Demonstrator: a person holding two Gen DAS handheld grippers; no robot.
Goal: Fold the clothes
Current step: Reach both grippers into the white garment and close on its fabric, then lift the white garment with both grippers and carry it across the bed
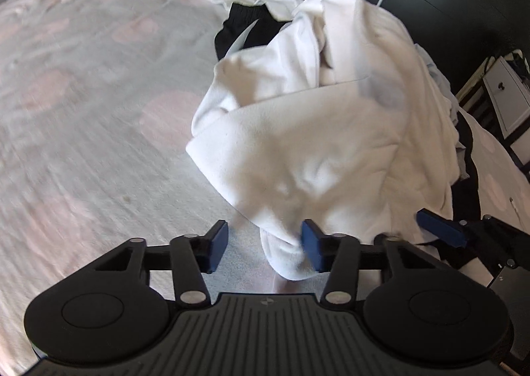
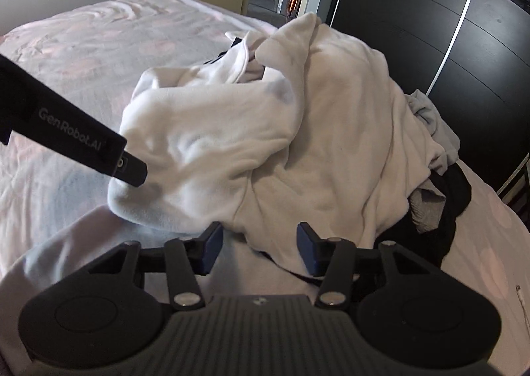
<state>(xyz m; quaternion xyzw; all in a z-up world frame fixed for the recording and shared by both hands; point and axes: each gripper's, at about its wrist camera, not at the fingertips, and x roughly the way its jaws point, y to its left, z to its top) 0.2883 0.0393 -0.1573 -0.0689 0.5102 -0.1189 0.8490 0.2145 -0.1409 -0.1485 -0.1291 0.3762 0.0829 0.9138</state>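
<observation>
A white garment lies heaped on the bed, over black clothes and a grey piece largely buried beneath. Its lower fold sits between the left gripper pads, seemingly brushing one; the right gripper gapes at its hem.

Black grippers, blue-padded jaws, silver pivot screws, "GenRobot.AI" lettering
</observation>
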